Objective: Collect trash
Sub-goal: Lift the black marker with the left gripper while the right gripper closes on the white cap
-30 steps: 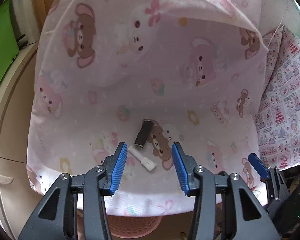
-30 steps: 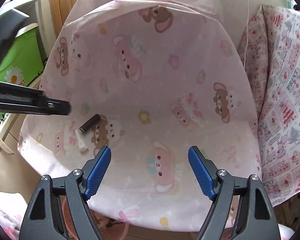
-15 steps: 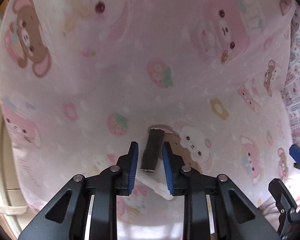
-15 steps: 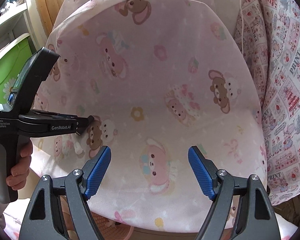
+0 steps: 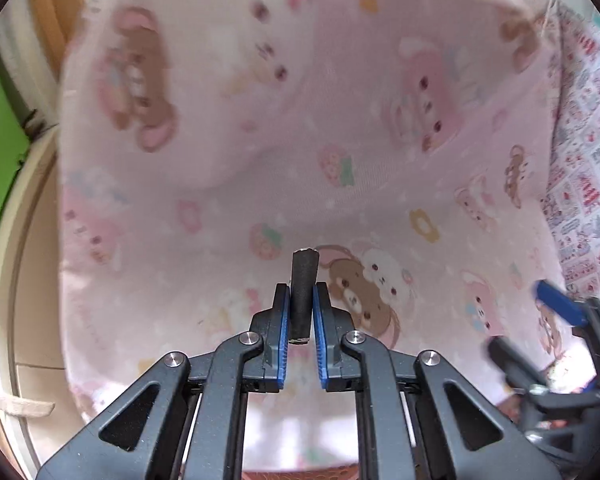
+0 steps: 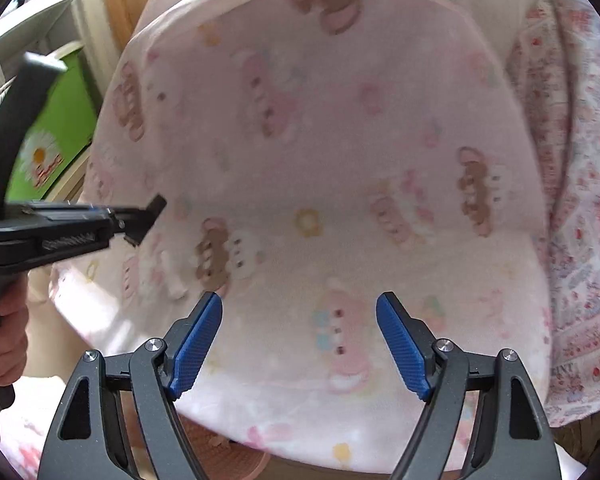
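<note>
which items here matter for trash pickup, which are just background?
Job:
dark stick, shut in left hand-held gripper
white stick, on pink sheet
right hand-held gripper, open

Background:
green box
patchwork cloth

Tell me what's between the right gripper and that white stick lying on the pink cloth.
Only bare pink cloth, seen in the right wrist view: the open right gripper hovers near the white stick, with nothing lying between them.
</note>
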Demonstrator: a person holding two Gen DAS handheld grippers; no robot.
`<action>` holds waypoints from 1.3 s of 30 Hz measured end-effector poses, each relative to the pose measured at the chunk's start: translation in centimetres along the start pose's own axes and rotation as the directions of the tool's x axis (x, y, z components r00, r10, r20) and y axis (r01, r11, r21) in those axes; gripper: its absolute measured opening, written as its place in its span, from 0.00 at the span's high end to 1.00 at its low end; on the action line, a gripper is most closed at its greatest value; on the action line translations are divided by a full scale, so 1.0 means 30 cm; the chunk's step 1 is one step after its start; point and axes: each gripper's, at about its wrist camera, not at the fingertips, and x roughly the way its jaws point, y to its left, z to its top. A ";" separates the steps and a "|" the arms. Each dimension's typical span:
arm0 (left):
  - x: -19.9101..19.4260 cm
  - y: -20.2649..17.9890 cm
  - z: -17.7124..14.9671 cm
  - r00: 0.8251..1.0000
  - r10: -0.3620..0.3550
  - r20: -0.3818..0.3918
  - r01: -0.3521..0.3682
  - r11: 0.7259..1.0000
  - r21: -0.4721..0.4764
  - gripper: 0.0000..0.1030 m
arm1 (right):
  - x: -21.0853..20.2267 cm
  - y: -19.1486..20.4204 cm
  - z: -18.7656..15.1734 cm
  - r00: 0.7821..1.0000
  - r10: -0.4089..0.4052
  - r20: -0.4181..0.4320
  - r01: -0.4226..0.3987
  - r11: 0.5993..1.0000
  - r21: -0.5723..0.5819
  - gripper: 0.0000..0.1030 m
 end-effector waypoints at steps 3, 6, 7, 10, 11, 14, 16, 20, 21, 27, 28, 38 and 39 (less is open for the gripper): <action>-0.065 0.056 -0.059 1.000 0.004 0.022 -0.003 0.999 -0.049 0.90 | 0.050 0.059 -0.002 0.998 0.044 -0.041 -0.045 0.998 -0.044 0.21; -0.116 0.094 -0.102 0.999 0.032 0.043 -0.029 0.997 -0.067 0.90 | 0.067 0.131 0.000 0.998 0.062 -0.032 -0.066 0.992 -0.111 0.21; -0.134 0.107 -0.110 0.998 0.047 0.053 -0.044 0.997 -0.063 0.90 | 0.070 0.157 0.003 0.997 0.067 -0.027 -0.071 0.988 -0.137 0.21; -0.190 0.145 -0.171 0.990 0.097 0.103 -0.091 0.994 -0.068 0.89 | 0.074 0.219 0.010 0.996 0.090 -0.008 -0.090 0.978 -0.187 0.21; -0.196 0.164 -0.190 0.990 0.099 0.104 -0.090 0.992 -0.085 0.89 | 0.077 0.233 0.010 0.995 0.095 -0.005 -0.094 0.976 -0.194 0.21; -0.206 0.233 -0.251 0.992 0.102 0.077 -0.091 0.986 -0.138 0.89 | 0.103 0.264 0.022 0.994 0.112 -0.009 -0.112 0.977 -0.183 0.27; -0.202 0.267 -0.279 0.991 0.121 0.061 -0.109 0.981 -0.162 0.89 | 0.126 0.271 0.026 0.993 0.115 -0.030 -0.119 0.978 -0.172 0.39; -0.204 0.321 -0.331 0.992 0.114 0.052 -0.100 0.971 -0.216 0.89 | 0.164 0.275 0.025 0.991 0.125 -0.055 -0.133 0.979 -0.152 0.47; -0.201 0.326 -0.339 0.992 0.114 0.051 -0.100 0.970 -0.221 0.89 | 0.169 0.283 0.025 0.992 0.119 -0.052 -0.125 0.980 -0.155 0.53; -0.196 0.318 -0.358 0.990 0.128 0.054 -0.114 0.971 -0.208 0.89 | 0.191 0.282 0.019 0.993 0.097 -0.060 -0.105 0.981 -0.162 0.96; -0.200 0.314 -0.357 0.991 0.123 0.059 -0.108 0.972 -0.208 0.89 | 0.184 0.280 0.017 0.994 0.097 -0.050 -0.105 0.981 -0.166 0.96; -0.251 0.263 -0.335 0.990 0.092 0.107 -0.070 0.979 -0.191 0.89 | 0.075 0.248 0.019 0.980 0.197 0.022 -0.191 0.968 -0.165 0.99; -0.257 0.259 -0.336 0.990 0.090 0.113 -0.068 0.980 -0.189 0.89 | 0.057 0.231 0.022 0.973 0.227 0.031 -0.220 0.964 -0.148 0.99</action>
